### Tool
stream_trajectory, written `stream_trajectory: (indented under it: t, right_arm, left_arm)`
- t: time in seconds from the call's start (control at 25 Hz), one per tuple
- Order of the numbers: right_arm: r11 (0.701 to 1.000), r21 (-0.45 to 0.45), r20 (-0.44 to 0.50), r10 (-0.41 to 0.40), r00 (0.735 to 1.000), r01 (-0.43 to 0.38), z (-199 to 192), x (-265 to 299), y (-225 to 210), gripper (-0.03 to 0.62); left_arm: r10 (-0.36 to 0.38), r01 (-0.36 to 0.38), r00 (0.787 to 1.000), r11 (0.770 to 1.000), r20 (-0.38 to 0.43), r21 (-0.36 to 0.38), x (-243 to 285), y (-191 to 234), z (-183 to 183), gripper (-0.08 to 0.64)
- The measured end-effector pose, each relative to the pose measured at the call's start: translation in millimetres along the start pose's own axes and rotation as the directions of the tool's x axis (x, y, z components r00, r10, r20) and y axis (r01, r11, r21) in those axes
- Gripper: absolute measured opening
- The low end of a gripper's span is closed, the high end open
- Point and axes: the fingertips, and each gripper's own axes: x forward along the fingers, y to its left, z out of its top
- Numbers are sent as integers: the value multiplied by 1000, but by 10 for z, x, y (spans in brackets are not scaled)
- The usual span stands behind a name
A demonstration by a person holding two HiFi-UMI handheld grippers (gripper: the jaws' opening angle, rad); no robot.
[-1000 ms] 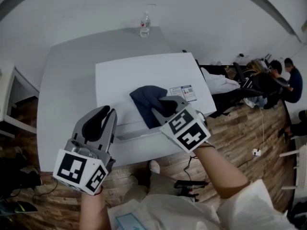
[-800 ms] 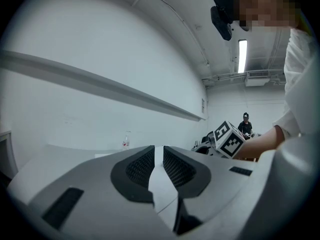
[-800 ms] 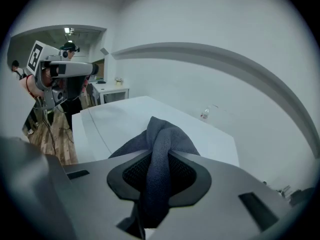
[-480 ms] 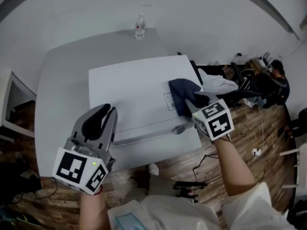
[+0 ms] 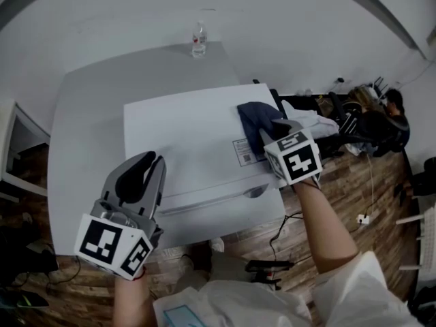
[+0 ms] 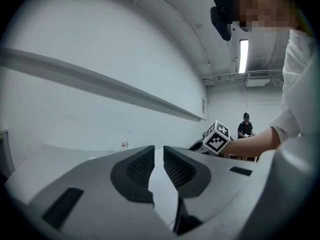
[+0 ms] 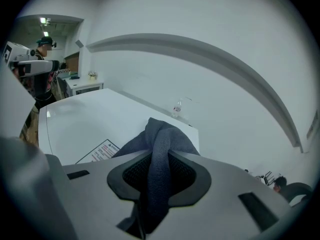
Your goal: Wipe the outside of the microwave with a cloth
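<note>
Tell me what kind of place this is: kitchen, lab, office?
Likely an open workroom or lab, not a home kitchen: the microwave sits on a plain grey table against a bare white wall, cables lie on the wood floor, and other people are nearby.

Bare microwave top (image 5: pixel 184 135) left of the cloth (image 5: pixel 254 117); 1 bottle (image 5: pixel 198 39) well behind.

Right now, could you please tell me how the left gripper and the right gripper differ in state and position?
The left gripper has its fingers closed on nothing; the right gripper has its fingers clamped on the dark blue cloth. The left gripper sits idle over the front left part of the microwave, while the right gripper holds the cloth on the microwave's top near its right edge. Both carry marker cubes and point away from the person.
</note>
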Motion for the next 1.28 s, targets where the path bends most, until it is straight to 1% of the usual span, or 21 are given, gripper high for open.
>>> stream_trajectory:
  t: [0.24, 0.48, 0.8, 0.96, 1.12, 1.28]
  right_arm:
    - [997, -43, 52, 72, 996, -69, 336, 190, 359, 93]
    - [985, -77, 82, 160, 984, -154, 701, 359, 881, 92]
    - [967, -111, 97, 240, 966, -229, 1033, 482, 1411, 92]
    - [949, -159, 104, 291, 951, -273, 1199, 511, 1739, 92]
    - [922, -232, 110, 342, 933, -310, 1378, 504, 2067, 92]
    - [899, -268, 121, 388, 914, -346, 1509, 500, 2362, 92]
  left_arm:
    - [0, 0, 1000, 1000, 6, -2, 90, 70, -1, 44]
    - [13, -13, 1000, 1000, 15, 12, 193, 179, 49, 44]
    - [50, -50, 998, 999, 25, -19, 71, 322, 55, 44]
    - [71, -70, 997, 997, 26, -25, -10, 380, 47, 44]
    - [98, -97, 995, 995, 23, -31, -102, 464, 30, 44]
    - [127, -126, 992, 991, 26, -44, -190, 569, 11, 44]
